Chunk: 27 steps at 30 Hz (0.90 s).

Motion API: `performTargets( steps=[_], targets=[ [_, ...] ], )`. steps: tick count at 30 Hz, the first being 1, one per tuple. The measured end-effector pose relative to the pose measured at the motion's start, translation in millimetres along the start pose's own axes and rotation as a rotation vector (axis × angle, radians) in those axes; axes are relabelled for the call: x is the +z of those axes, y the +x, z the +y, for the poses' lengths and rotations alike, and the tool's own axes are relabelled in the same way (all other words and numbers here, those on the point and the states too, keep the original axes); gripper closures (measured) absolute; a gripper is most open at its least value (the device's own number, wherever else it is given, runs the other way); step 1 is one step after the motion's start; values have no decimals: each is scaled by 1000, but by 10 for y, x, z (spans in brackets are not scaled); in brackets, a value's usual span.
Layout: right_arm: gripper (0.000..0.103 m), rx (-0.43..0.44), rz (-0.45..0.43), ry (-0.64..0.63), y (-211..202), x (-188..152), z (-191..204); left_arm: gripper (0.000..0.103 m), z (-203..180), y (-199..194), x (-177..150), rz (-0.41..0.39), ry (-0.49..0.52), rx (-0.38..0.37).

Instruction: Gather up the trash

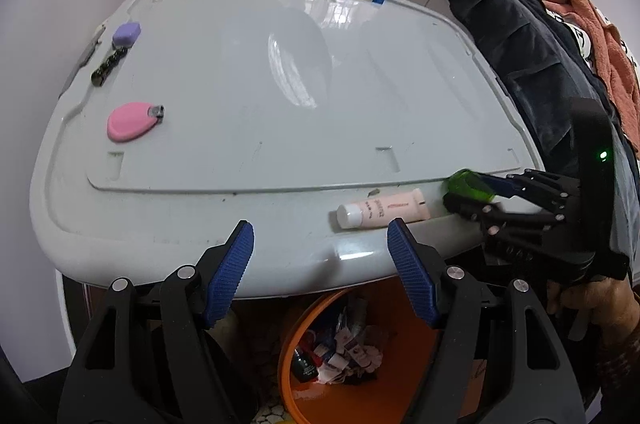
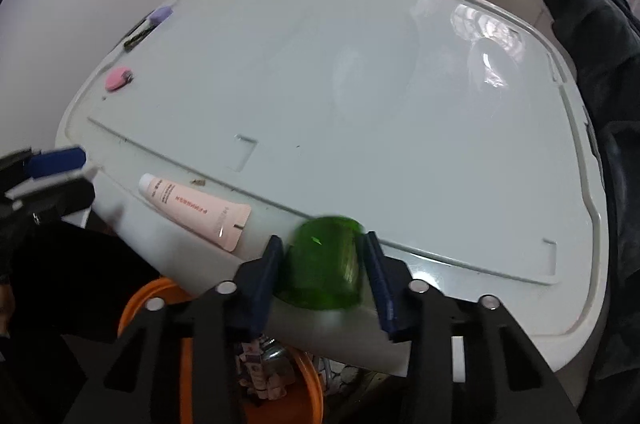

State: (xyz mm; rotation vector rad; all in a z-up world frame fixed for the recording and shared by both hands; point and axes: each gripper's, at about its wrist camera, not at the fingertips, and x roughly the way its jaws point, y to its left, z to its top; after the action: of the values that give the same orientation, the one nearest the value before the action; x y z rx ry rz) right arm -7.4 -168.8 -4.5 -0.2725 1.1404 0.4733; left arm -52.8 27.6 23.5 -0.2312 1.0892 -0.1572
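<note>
Green translucent plastic cap (image 2: 322, 264): at the near rim of the pale grey glossy tabletop (image 2: 360, 95); clamped between the right gripper (image 2: 324, 266) pads
Pink squeeze tube (image 2: 196, 209): lying just left of it
Left gripper (image 1: 320, 272): jaws apart, empty
Orange round bin (image 1: 420, 384): below the table edge, holding wrappers

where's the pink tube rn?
The pink tube lies flat on the table's near rim, cap toward the left tongs, just left of the green bottle in the right tongs.
</note>
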Motion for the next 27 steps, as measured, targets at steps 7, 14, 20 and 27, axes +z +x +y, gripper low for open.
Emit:
performTargets(
  steps=[7, 14, 20, 27],
  targets=[
    [66, 44, -102, 93, -266, 39, -189, 33, -114, 89, -10, 36, 26, -31],
    [66, 70, -140, 130, -422, 9, -296, 30, -535, 459, 35, 78, 65, -8],
    [66, 83, -161, 134, -473, 6, -336, 25, -684, 663, 61, 55, 100, 124],
    [66, 91, -189, 145, -551, -12, -373, 60, -553, 540, 22, -36, 87, 92]
  ],
)
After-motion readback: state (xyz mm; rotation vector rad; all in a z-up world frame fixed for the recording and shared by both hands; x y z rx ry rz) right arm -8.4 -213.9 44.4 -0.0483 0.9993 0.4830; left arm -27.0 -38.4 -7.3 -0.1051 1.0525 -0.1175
